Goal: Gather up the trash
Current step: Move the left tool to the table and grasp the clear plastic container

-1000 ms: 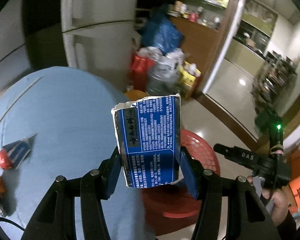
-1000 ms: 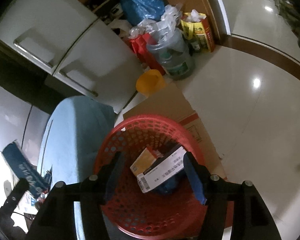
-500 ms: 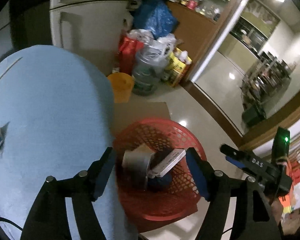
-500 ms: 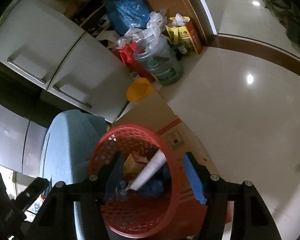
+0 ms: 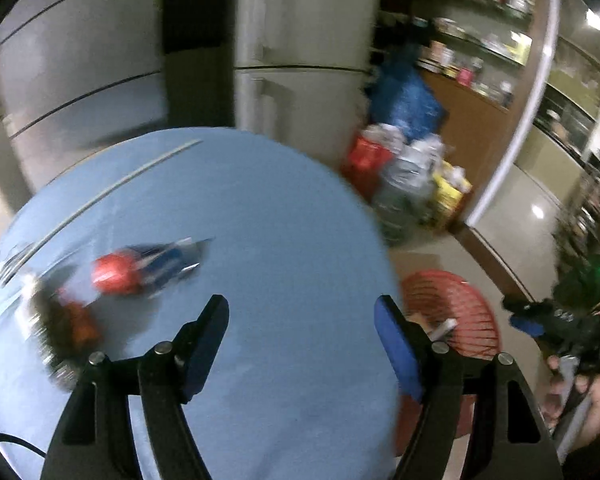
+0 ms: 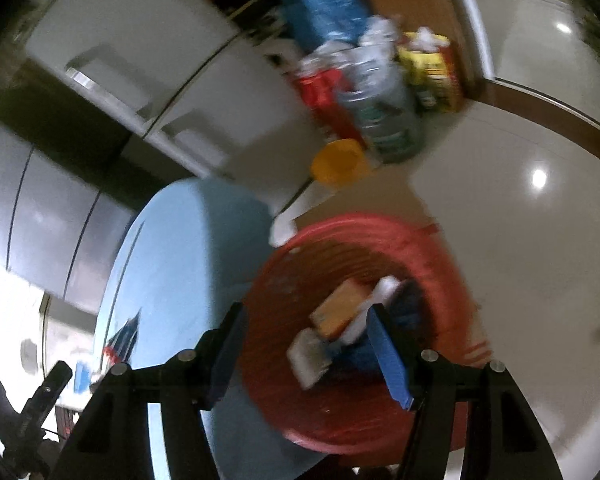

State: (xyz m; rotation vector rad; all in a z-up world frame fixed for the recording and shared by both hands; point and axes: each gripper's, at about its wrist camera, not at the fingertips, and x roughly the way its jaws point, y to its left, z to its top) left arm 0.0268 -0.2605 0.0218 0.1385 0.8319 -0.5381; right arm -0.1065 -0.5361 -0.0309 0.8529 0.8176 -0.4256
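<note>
Both fingers stood wide and empty: left (image 5: 300, 320) above crumpled red-blue wrapper (image 5: 140, 270) on blue tabletop (image 5: 268, 216), right (image 6: 304, 328) over perforated red basket (image 6: 432, 248) of cartons

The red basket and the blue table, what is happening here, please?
A person is clearing trash from the blue table into the red basket on the floor beside it. Both grippers are open and hold nothing: the left gripper is over the table, the right gripper above the basket. Boxes already lie in the basket. A red and blue wrapper and some blurred litter remain on the table.
</note>
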